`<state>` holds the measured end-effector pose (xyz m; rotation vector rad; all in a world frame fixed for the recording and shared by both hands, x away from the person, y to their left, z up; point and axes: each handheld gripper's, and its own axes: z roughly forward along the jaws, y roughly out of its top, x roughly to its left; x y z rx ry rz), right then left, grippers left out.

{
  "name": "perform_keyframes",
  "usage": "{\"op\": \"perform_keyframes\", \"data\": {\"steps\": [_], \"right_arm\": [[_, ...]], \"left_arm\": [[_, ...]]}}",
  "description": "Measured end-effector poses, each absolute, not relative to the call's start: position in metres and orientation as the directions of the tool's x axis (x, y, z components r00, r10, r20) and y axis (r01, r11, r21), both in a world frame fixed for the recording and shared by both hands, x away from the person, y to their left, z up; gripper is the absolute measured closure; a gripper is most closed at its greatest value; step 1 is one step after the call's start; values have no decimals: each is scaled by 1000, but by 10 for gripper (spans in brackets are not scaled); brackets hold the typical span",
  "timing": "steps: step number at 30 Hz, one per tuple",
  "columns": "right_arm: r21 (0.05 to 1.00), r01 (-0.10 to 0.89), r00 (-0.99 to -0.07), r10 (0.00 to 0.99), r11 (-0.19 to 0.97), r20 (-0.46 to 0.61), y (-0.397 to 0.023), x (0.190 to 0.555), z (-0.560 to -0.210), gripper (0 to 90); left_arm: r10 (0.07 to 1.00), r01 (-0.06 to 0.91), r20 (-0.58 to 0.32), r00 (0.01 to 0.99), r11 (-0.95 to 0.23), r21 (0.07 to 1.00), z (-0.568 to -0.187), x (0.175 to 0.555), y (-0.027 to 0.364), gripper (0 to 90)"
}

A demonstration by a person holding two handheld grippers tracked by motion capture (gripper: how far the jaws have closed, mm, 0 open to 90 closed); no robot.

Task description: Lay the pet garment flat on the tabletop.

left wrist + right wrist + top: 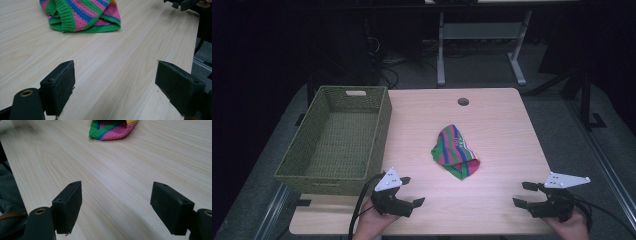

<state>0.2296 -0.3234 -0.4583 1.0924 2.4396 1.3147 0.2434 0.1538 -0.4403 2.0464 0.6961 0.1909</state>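
Gaping empty at the worktop's near edge, the left gripper and right gripper could, I judge, pinch only one layer of the crumpled green, pink and blue striped knitted cloth, so it unfolds or slips before reaching the woven olive-green rectangular basket.

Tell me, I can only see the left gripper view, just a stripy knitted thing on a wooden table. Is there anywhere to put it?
Observer: Yes, the high view shows a green woven basket at the table's left edge, nothing visible inside it.
Operator: Is the stripy thing close to the basket?
Observer: No, the knitted cloth lies apart from it, near the middle of the table.
Operator: Where is my left gripper?
Observer: The left gripper is at the near edge, just below the basket's front corner, jaws open on nothing.
Operator: And the other one?
Observer: The right gripper is at the near right corner, also open, pointing left across the table.
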Motion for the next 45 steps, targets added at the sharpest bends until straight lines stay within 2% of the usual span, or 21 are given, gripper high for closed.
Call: {"op": "perform_keyframes", "data": {"steps": [12, 18, 45], "right_arm": [[791, 494, -739, 654, 362, 162, -317, 233, -452, 245], [792, 469, -765, 627, 390, 145, -305, 250, -437, 239], [715, 479, -821, 549, 509, 159, -257, 313, -407, 222]], "left_arm": [[542, 409, -154, 826, -389, 826, -441, 246, 157, 159], [548, 417, -169, 819, -365, 832, -441, 248, 161, 159], [548, 418, -178, 817, -352, 837, -440, 249, 164, 159]]}}
